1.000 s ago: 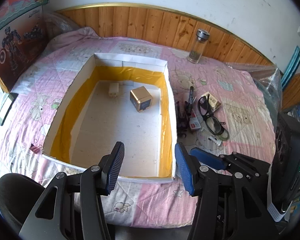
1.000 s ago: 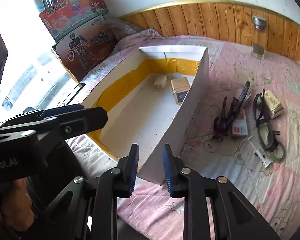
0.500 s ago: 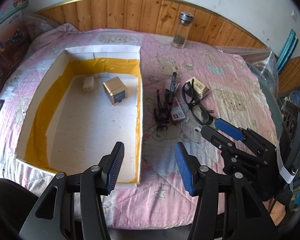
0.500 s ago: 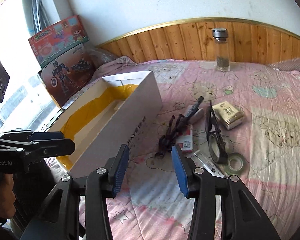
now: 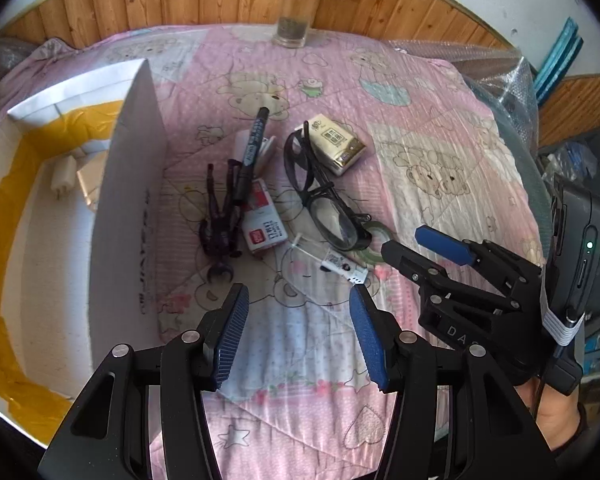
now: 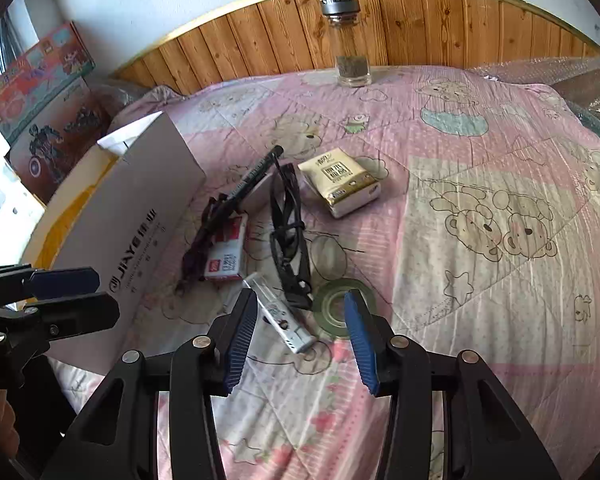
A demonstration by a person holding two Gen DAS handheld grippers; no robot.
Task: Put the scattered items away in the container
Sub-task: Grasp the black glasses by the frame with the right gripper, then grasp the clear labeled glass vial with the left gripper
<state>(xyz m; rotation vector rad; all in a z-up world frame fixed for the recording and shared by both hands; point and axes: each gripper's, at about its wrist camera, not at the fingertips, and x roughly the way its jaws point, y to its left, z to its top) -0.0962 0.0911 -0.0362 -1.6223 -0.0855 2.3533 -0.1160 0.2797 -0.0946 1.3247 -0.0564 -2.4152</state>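
Now both claws hover over the pink quilted bed (image 6: 480, 128), each with its blue pads spread apart and holding nothing. The right claw (image 6: 300, 332) sits low above a white tube (image 6: 280, 316) and a green tape roll (image 6: 340, 304), just beside the black glasses (image 6: 288, 232). The left claw (image 5: 296, 336) hangs nearer the white box (image 5: 128, 200) (yellow tape lines its inside), where a white plug (image 5: 62, 178) already lies. Scattered beside the box wall are a dark scorpion toy (image 5: 218, 220), a black marker (image 5: 250, 152), a red-and-white carton (image 5: 262, 224) and a tissue pack (image 5: 334, 142). A glass bottle (image 6: 346, 40) stands upright by the wooden headboard (image 6: 440, 32).
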